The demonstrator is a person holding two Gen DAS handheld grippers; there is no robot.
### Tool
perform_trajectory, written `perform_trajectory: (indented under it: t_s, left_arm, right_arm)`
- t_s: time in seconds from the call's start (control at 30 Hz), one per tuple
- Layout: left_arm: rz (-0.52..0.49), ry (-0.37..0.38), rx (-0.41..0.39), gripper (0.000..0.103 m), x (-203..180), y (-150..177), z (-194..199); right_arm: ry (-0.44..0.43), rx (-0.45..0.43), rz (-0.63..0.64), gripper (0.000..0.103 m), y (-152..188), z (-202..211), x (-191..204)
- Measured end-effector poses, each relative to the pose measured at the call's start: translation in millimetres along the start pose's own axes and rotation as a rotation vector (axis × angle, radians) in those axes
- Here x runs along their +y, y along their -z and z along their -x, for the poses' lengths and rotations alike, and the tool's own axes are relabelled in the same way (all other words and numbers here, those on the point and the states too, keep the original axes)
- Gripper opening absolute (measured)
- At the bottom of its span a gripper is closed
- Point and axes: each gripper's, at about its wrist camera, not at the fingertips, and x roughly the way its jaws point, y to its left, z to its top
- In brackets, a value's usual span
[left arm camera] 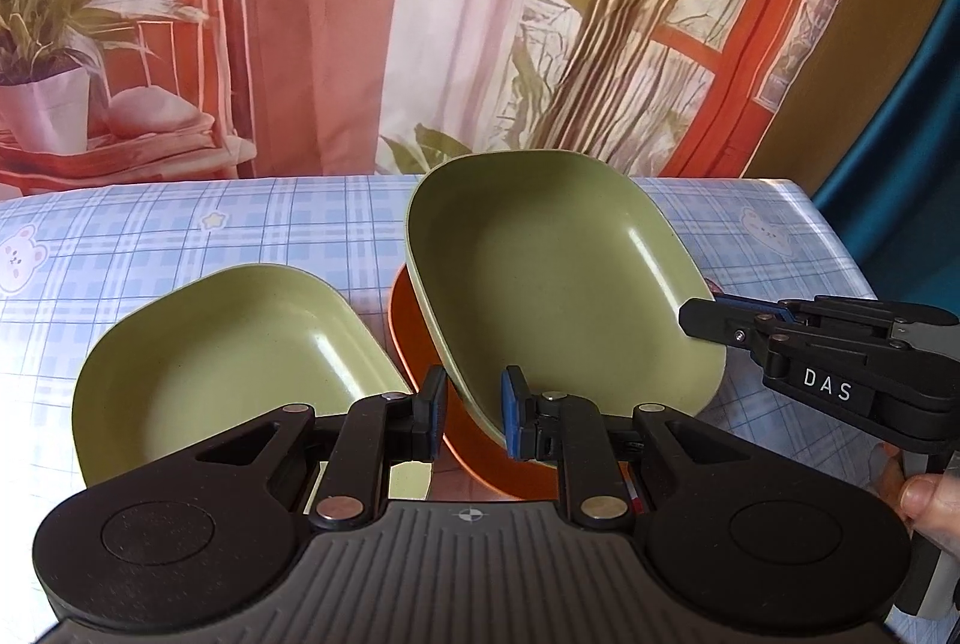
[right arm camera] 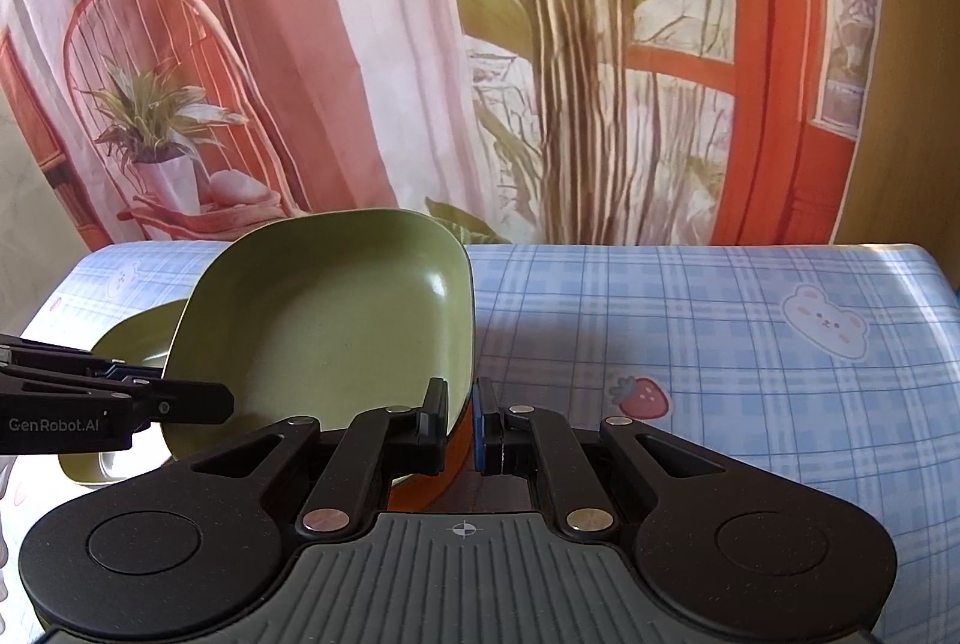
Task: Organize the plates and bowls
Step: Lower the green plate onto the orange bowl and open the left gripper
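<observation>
A square green plate (left arm camera: 558, 272) (right arm camera: 336, 320) hangs tilted above the table, its far edge raised. An orange dish (left arm camera: 414, 338) (right arm camera: 447, 470) shows pressed under it. My left gripper (left arm camera: 474, 416) is shut on the plate's near rim, with the orange edge also between the pads. My right gripper (right arm camera: 462, 419) is shut on the plate's right rim; in the left wrist view the right gripper (left arm camera: 702, 314) comes in from the right. The left gripper (right arm camera: 225, 401) reaches in from the left in the right wrist view. A second green plate (left arm camera: 240, 356) (right arm camera: 138, 338) lies flat on the table to the left.
The table (left arm camera: 180, 224) (right arm camera: 690, 332) wears a blue checked cloth with bear and strawberry prints. A printed curtain backdrop (left arm camera: 336, 14) hangs right behind its far edge. A person's fingers (left arm camera: 918, 500) hold the right gripper's handle. The table's right edge drops off by a teal cloth (left arm camera: 900, 134).
</observation>
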Motion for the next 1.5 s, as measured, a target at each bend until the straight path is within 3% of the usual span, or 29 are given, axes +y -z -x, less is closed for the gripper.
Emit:
perform_trajectory:
  t_s: [0.4, 0.5, 0.57, 1.03, 1.5]
  left_arm:
    - [-0.036, -0.015, 0.003, 0.021, -3.8, 4.7, 1.0]
    - [-0.044, -0.008, 0.008, 0.027, -5.2, 5.3, 1.7]
    - [-0.043, -0.008, 0.002, 0.037, -4.9, 6.1, 4.0]
    - [0.003, -0.062, -0.069, 0.037, 22.2, 9.9, 43.6]
    - [0.036, -0.146, -0.12, 0.037, 42.3, 19.2, 92.7]
  right_arm:
    - [0.03, 0.017, 0.034, 0.009, 7.3, -2.1, 6.8]
    - [0.036, 0.025, 0.038, 0.009, 7.1, -2.0, 7.2]
    - [0.034, 0.029, 0.036, 0.01, 7.2, -2.4, 6.8]
    - [0.076, 0.021, 0.045, 0.017, 2.2, 9.4, 12.7]
    - [0.056, -0.046, 0.11, 0.017, -10.6, 59.4, 42.8]
